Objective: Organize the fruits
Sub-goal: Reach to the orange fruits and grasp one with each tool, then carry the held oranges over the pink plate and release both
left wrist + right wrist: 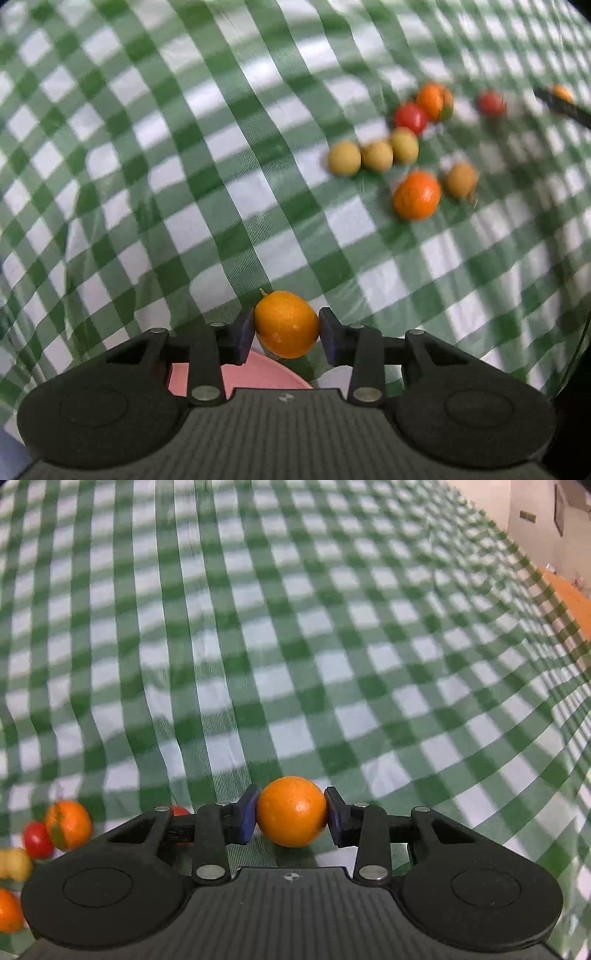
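Observation:
My left gripper (286, 330) is shut on an orange (286, 324) and holds it above a pink plate (255, 374) that shows just under the fingers. My right gripper (291, 814) is shut on another orange (291, 811) above the green checked cloth (295, 646). In the left wrist view a loose pile lies at the upper right: two oranges (416, 195) (434, 101), two red tomatoes (410, 118) (491, 103) and several yellow-brown round fruits (344, 158). The right gripper's finger and its orange (561, 94) show at the far right edge.
In the right wrist view the same pile sits at the lower left: an orange (68, 825), a tomato (37, 840), a yellow fruit (14, 864). The cloth's far edge and an orange surface (570, 602) lie at the upper right. A white object (338, 376) sits beside the pink plate.

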